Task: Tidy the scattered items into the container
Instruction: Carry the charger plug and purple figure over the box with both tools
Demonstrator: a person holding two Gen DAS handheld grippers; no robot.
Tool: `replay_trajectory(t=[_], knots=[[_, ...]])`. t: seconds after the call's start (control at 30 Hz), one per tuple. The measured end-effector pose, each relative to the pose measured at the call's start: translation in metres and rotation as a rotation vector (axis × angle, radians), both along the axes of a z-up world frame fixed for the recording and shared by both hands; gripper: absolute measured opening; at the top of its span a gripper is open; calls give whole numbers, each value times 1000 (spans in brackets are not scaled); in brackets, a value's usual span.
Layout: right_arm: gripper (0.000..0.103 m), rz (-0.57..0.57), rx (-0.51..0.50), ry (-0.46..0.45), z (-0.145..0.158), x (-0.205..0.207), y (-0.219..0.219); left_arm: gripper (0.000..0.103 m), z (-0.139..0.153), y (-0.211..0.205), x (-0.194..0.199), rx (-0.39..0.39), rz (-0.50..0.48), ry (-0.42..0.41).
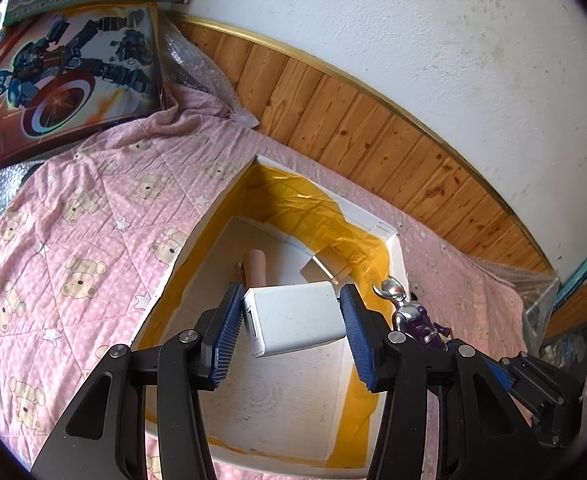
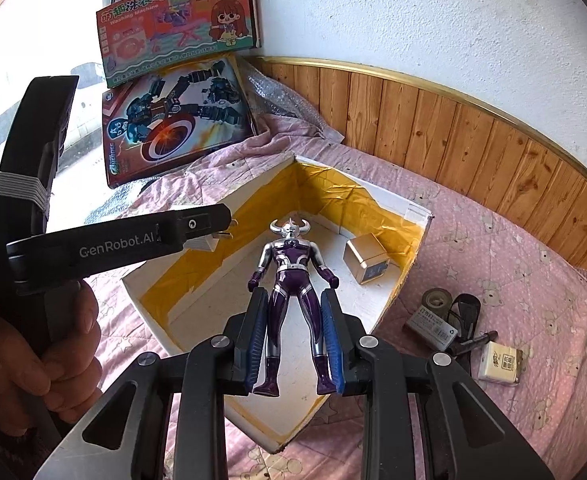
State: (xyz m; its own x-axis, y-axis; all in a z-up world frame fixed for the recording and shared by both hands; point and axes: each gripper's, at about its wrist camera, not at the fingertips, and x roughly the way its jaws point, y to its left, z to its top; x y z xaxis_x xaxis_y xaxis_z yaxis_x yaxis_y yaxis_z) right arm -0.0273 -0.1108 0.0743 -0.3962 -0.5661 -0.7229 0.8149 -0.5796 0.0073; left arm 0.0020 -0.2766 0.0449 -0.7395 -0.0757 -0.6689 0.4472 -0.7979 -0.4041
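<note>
A white box with yellow tape lining (image 1: 197, 240) (image 2: 409, 240) lies on the pink bear quilt. My left gripper (image 1: 291, 316) is shut on a white charger plug (image 1: 297, 318) and holds it above the box; it shows in the right wrist view (image 2: 209, 236) too. My right gripper (image 2: 293, 336) is shut on a purple and silver hero figure (image 2: 291, 280) by the legs, over the box; the figure also shows in the left wrist view (image 1: 411, 316). Inside the box lie a gold cube (image 2: 367, 258) (image 1: 325, 266) and a pink tube (image 1: 255, 266).
On the quilt right of the box lie a tape roll (image 2: 437, 300), a grey carton (image 2: 433, 326), a dark pen (image 2: 475, 340), a black clip (image 2: 467, 312) and a small cream pack (image 2: 501, 362). Two toy boxes (image 2: 173, 120) lean in the far corner. A wood-panelled wall (image 2: 473, 140) runs behind.
</note>
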Motion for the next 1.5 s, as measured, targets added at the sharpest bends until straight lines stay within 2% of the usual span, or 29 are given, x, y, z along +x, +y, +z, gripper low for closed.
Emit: replay_trajectory(t=[0.1, 0.4, 0.7, 0.83, 1.0, 1.13, 1.37, 1.5], knots=[[28, -5, 19, -13, -5, -12, -4, 52, -11, -2, -10, 6, 9, -39], [28, -5, 74, -78, -22, -49, -13, 52, -30, 5, -39, -53, 7, -116], [29, 14, 93, -168, -36, -77, -37, 52, -40, -5, -38, -31, 20, -148], [29, 8, 100, -230, -46, -89, -48, 52, -41, -4, -39, -56, 14, -161], [29, 0, 104, -297, -52, -99, -58, 52, -36, 1, -39, -162, -37, -174], [29, -31, 97, -360, -58, -109, -62, 52, -31, -3, -33, -275, -65, -202], [28, -80, 95, -459, -73, -124, -74, 52, -39, 1, -34, -361, -176, -265], [29, -100, 125, -477, -80, -127, -82, 52, -49, 6, -40, -387, -209, -309]])
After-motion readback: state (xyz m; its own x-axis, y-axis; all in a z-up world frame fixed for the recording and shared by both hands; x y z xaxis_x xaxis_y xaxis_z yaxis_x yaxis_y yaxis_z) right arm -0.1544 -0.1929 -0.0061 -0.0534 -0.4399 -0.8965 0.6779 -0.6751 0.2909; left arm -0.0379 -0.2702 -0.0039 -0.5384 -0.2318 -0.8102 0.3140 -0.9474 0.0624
